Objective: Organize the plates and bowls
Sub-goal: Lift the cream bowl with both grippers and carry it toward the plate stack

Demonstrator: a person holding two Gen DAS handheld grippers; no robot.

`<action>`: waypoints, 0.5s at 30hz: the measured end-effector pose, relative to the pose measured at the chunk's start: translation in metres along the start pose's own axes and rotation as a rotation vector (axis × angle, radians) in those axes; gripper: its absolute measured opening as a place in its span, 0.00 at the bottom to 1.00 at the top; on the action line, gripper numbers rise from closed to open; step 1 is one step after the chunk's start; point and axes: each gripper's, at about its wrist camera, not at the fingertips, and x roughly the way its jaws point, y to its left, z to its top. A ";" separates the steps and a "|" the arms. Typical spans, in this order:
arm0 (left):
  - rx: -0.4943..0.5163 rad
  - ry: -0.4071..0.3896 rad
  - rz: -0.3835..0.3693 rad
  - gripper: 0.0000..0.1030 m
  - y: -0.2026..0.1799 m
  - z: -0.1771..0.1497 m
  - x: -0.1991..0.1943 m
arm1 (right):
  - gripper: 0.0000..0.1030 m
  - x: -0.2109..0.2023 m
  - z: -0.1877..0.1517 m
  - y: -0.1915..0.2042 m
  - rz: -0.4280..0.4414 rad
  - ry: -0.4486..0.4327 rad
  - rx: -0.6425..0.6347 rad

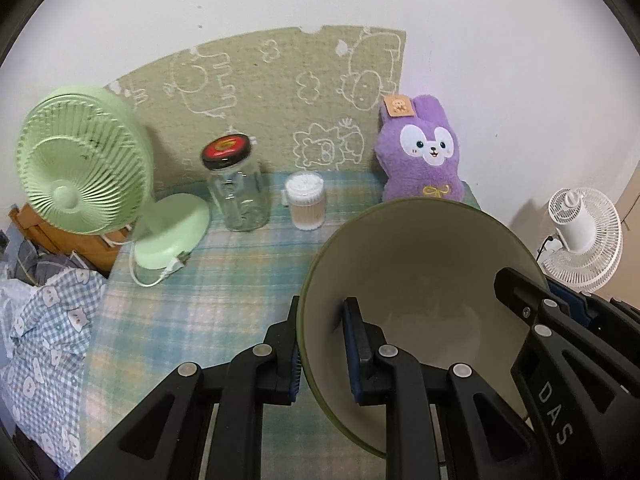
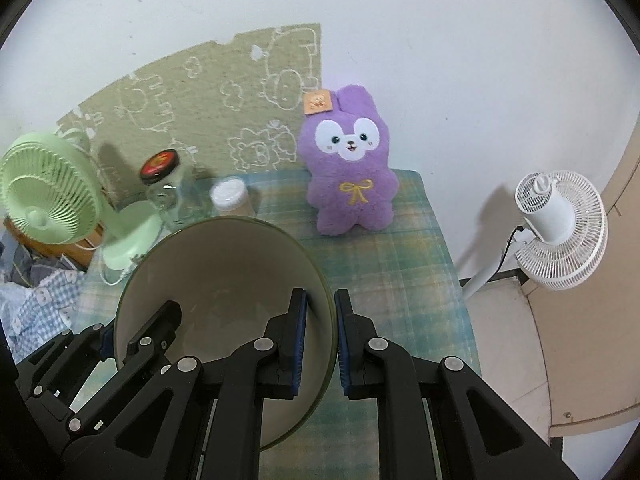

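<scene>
A bowl, cream inside with an olive-green rim, is held tilted above the plaid-covered table. My left gripper is shut on its left rim, one finger inside and one outside. My right gripper is shut on the opposite rim of the same bowl, and shows at the right of the left wrist view. The left gripper also shows at the lower left of the right wrist view. No plates are in view.
At the back of the table stand a green desk fan, a glass jar with a black lid, a cotton-swab tub and a purple plush rabbit. A white fan stands on the floor right of the table. Checked cloth lies left.
</scene>
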 end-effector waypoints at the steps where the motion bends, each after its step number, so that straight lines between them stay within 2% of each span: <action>1: 0.000 -0.004 -0.001 0.15 0.003 -0.002 -0.005 | 0.17 -0.007 -0.003 0.005 -0.001 -0.005 0.000; 15: 0.036 -0.035 -0.005 0.16 0.057 -0.046 -0.065 | 0.17 -0.068 -0.054 0.060 -0.012 -0.033 0.007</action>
